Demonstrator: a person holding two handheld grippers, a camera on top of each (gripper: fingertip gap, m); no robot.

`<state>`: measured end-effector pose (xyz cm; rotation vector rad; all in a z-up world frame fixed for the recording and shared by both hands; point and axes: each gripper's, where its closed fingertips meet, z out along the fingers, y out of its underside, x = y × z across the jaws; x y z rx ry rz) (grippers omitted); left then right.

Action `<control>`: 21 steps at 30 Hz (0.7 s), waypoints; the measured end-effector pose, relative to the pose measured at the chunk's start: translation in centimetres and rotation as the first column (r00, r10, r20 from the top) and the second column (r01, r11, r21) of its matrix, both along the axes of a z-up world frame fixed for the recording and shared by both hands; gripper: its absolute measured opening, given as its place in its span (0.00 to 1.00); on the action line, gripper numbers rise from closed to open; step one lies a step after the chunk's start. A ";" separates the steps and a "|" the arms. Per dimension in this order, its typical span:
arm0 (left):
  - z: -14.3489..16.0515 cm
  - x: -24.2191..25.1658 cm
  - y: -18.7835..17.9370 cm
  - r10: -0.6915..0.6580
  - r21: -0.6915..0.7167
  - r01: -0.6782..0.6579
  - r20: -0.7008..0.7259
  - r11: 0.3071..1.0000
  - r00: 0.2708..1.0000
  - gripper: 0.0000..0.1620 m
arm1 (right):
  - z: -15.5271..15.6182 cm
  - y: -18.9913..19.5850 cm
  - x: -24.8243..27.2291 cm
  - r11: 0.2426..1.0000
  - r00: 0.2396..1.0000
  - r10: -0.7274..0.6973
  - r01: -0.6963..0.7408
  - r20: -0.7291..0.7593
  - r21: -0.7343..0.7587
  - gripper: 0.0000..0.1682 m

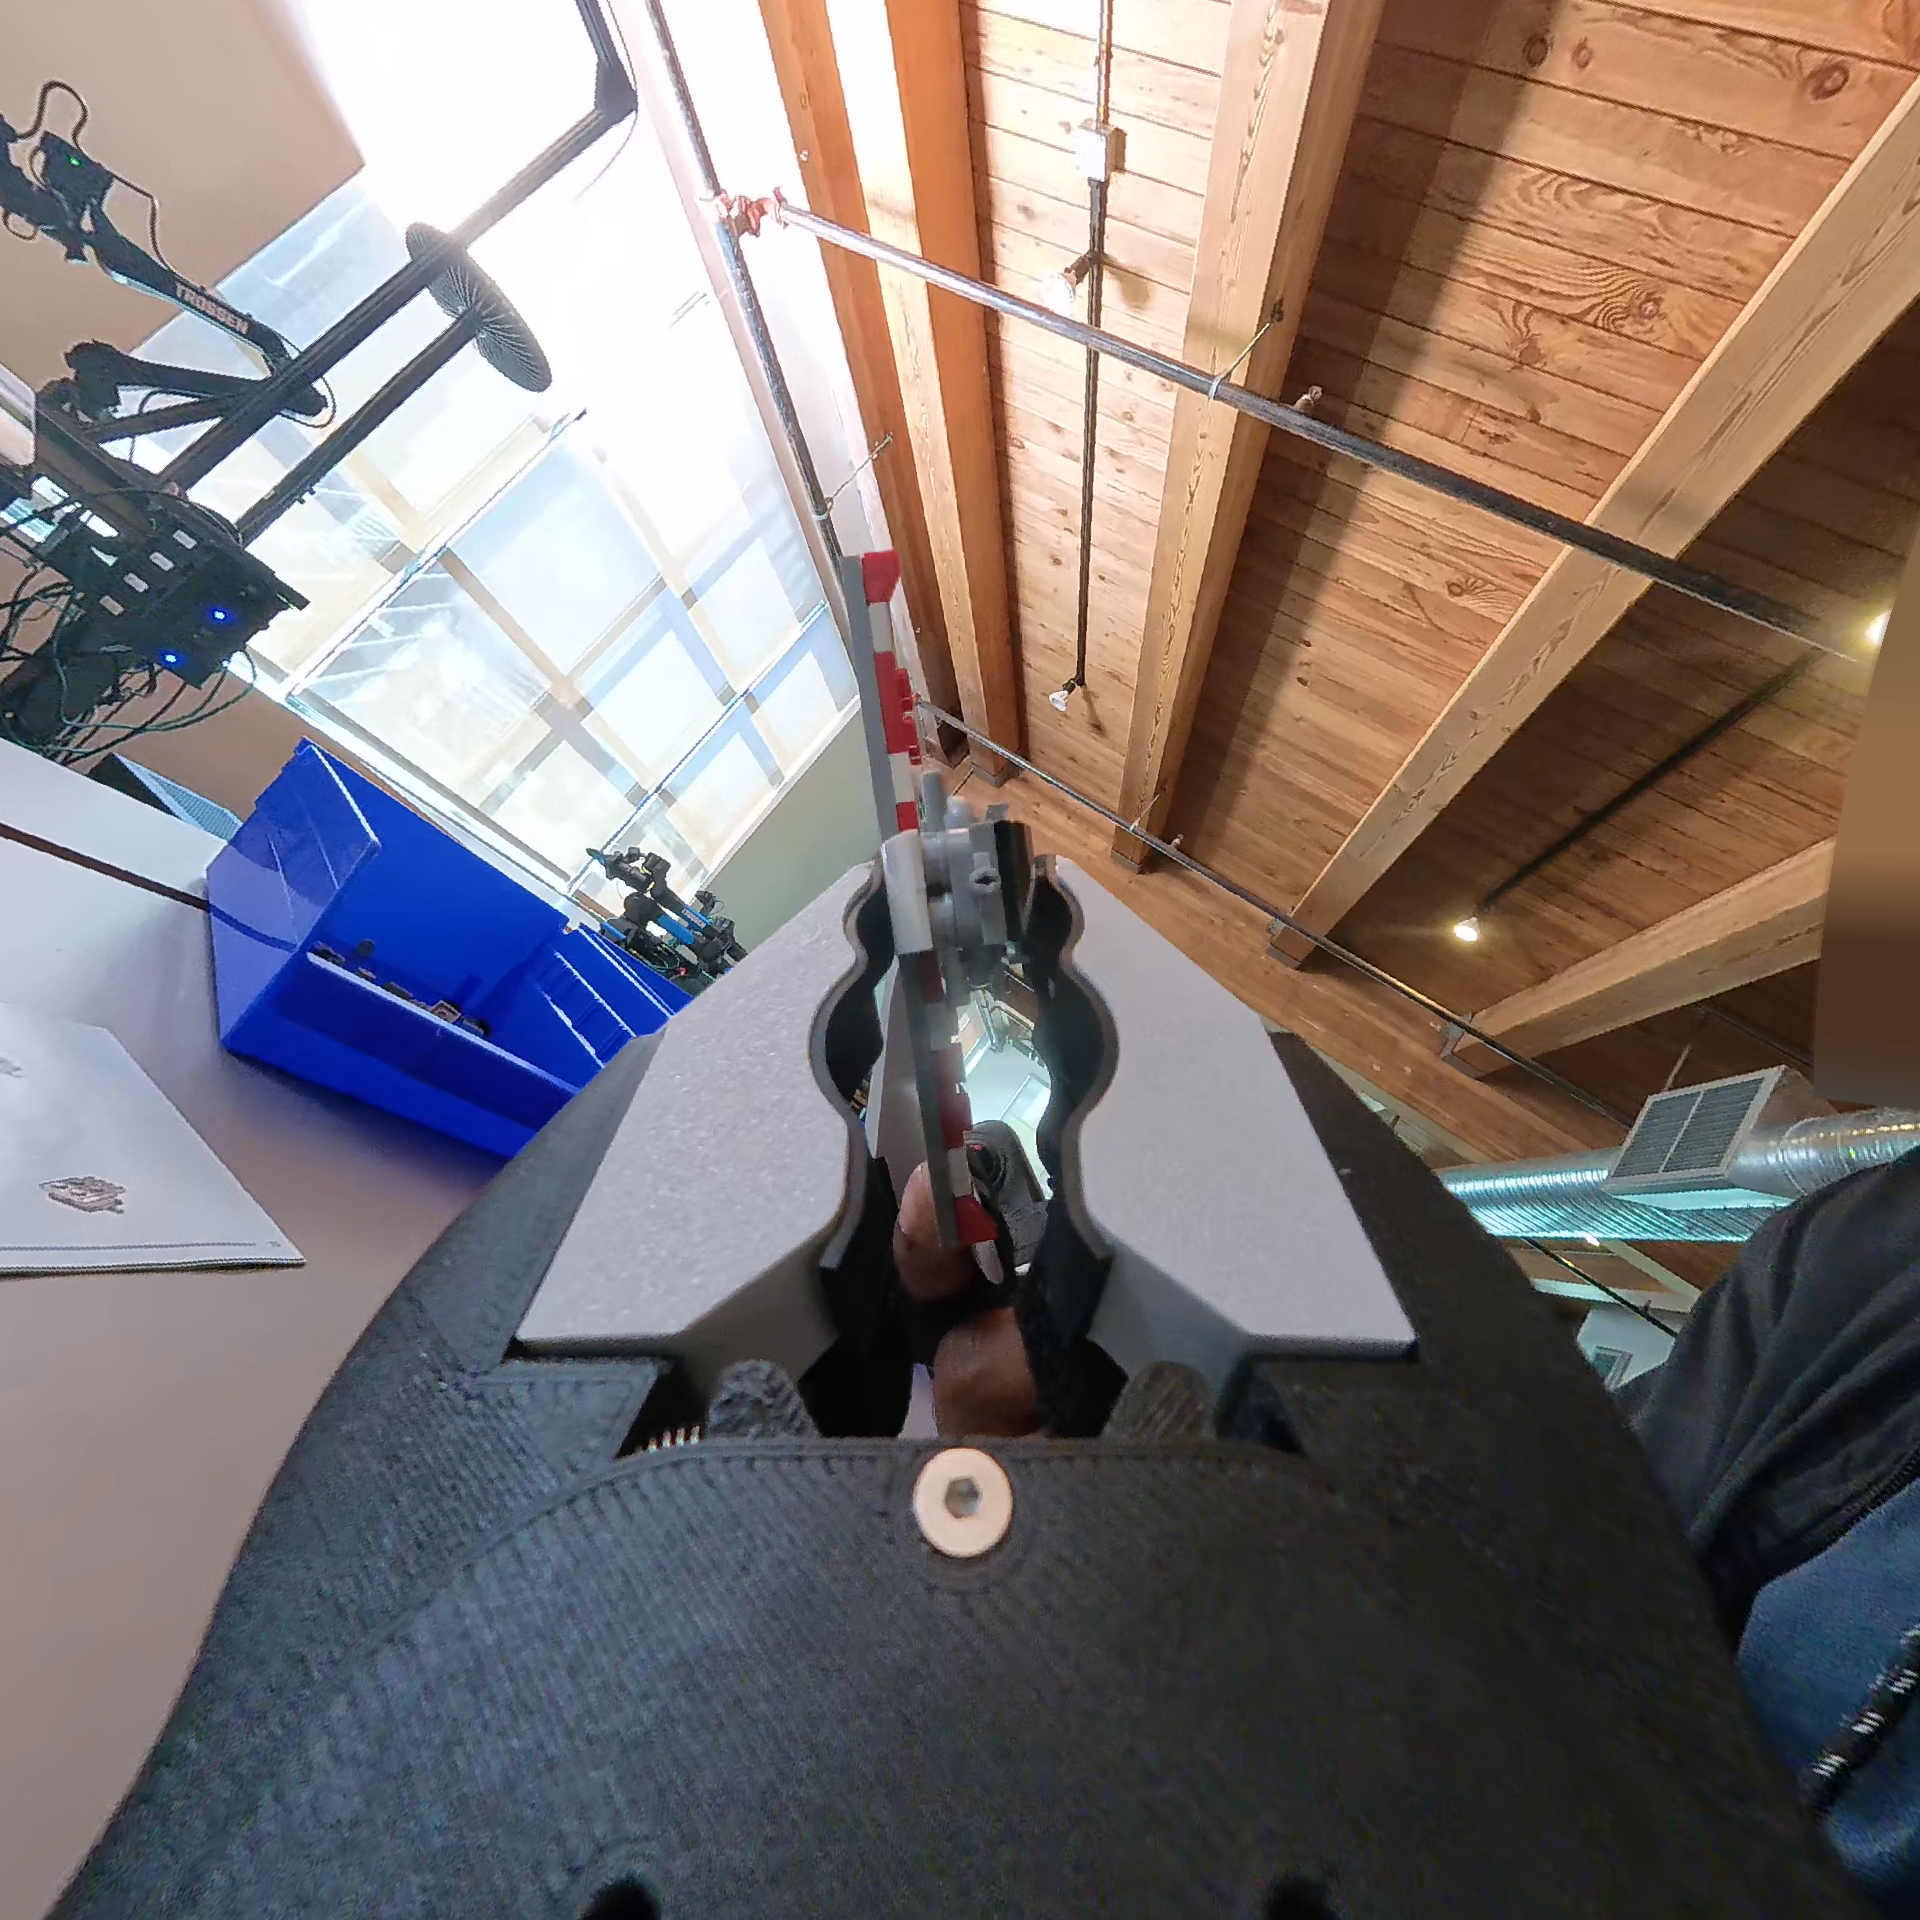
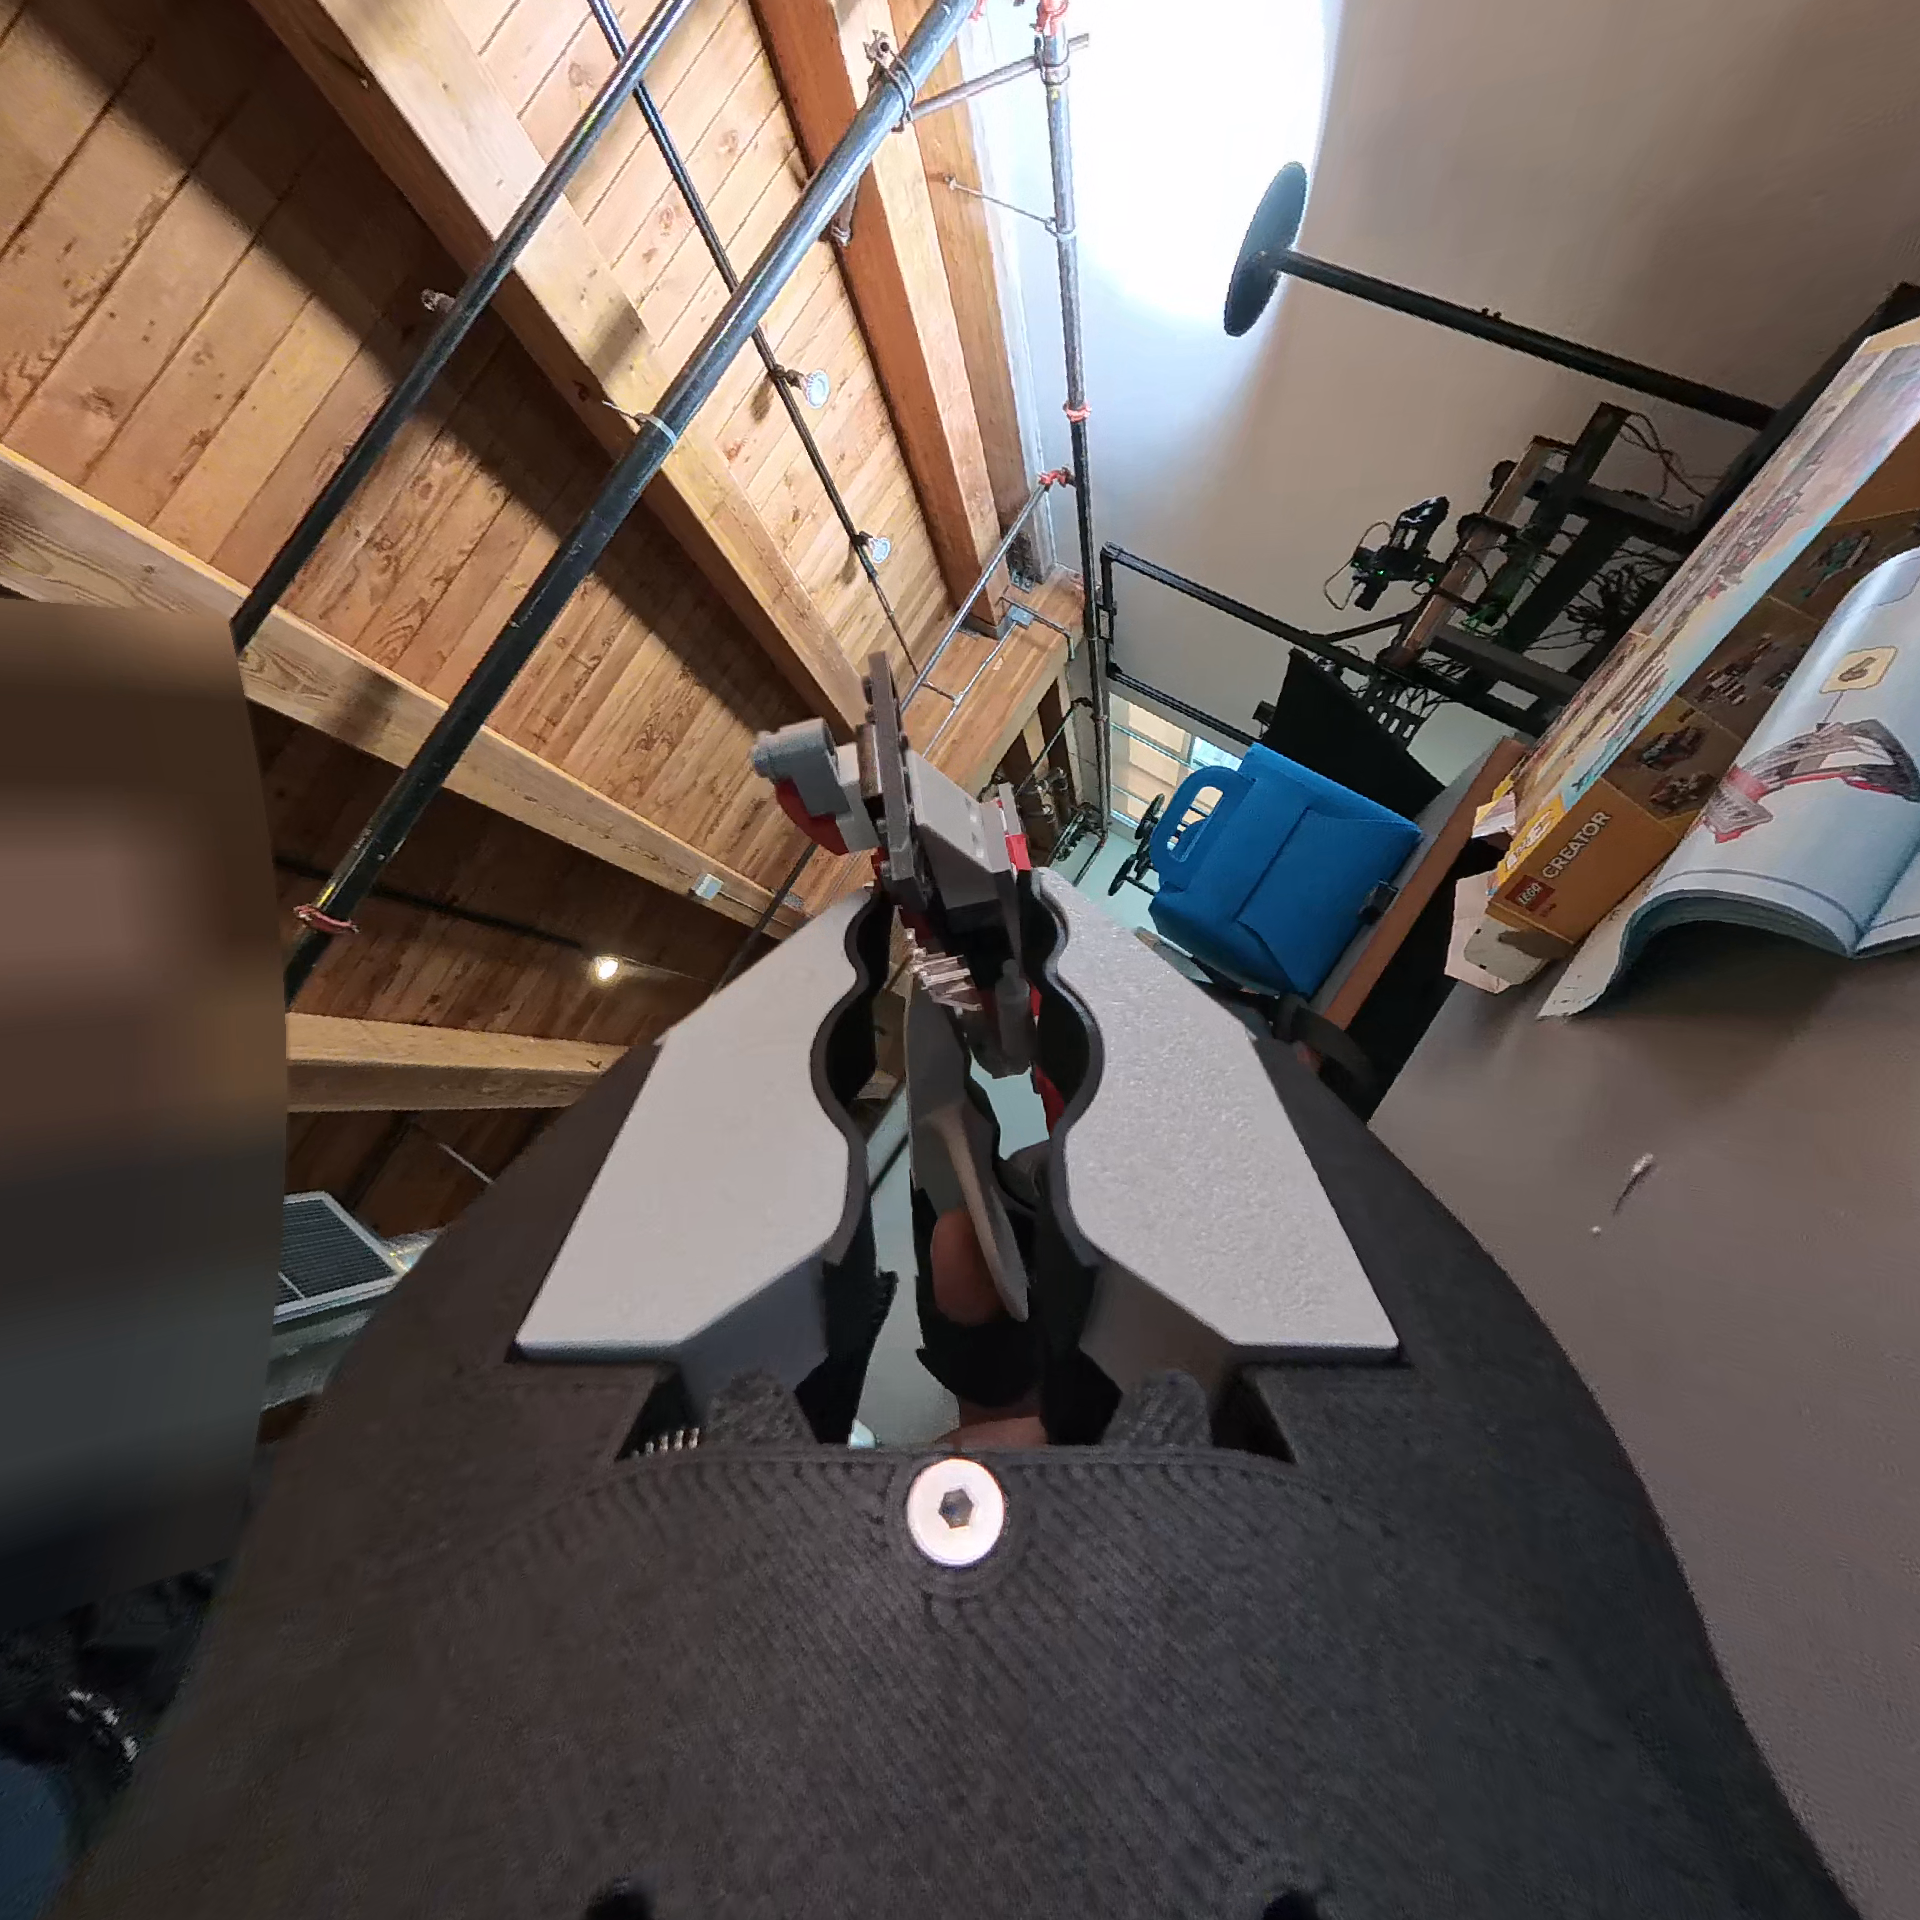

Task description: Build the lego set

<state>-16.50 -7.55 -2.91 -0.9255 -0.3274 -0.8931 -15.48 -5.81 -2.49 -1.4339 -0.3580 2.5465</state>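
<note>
My left gripper (image 1: 961, 883) points up toward the ceiling and is shut on a long thin red, white and grey lego strip (image 1: 896, 717) with a grey round piece (image 1: 961, 888) on its side. The strip runs through the jaws and sticks out far above the tips. My right gripper (image 2: 951, 894) also points up and is shut on a grey, red and dark lego assembly (image 2: 904, 810) with a grey plate edge and clear pieces. A person's fingers (image 1: 925, 1226) show behind the left jaws, and fingers (image 2: 961, 1268) show behind the right jaws.
A blue parts bin (image 1: 384, 956) and a white instruction sheet (image 1: 104, 1153) lie on the grey table (image 1: 125, 1455) at the left. In the right wrist view an open instruction booklet (image 2: 1787, 821), the lego box (image 2: 1662, 717) and a blue bag (image 2: 1278, 862) stand at the right. Wooden ceiling beams (image 1: 1247, 416) are overhead. Only a small space, under 4 cm, lies between the two pairs of fingers.
</note>
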 end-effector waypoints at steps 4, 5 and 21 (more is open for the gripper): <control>0.0 -0.1 -0.1 0.003 0.006 -0.003 0.002 1.000 1.000 0.17 | 0.1 -0.1 -0.3 1.000 1.000 0.007 -0.007 -0.002 -0.011 0.14; 0.1 -0.1 -0.1 0.003 0.010 -0.003 0.002 1.000 1.000 0.17 | 0.2 -0.2 -0.3 1.000 1.000 0.009 -0.009 -0.003 -0.011 0.15; -0.1 -0.5 -0.6 -0.158 -0.002 0.158 0.011 0.987 0.987 0.27 | 0.9 1.1 0.0 0.992 0.999 -0.037 0.041 -0.033 0.121 0.13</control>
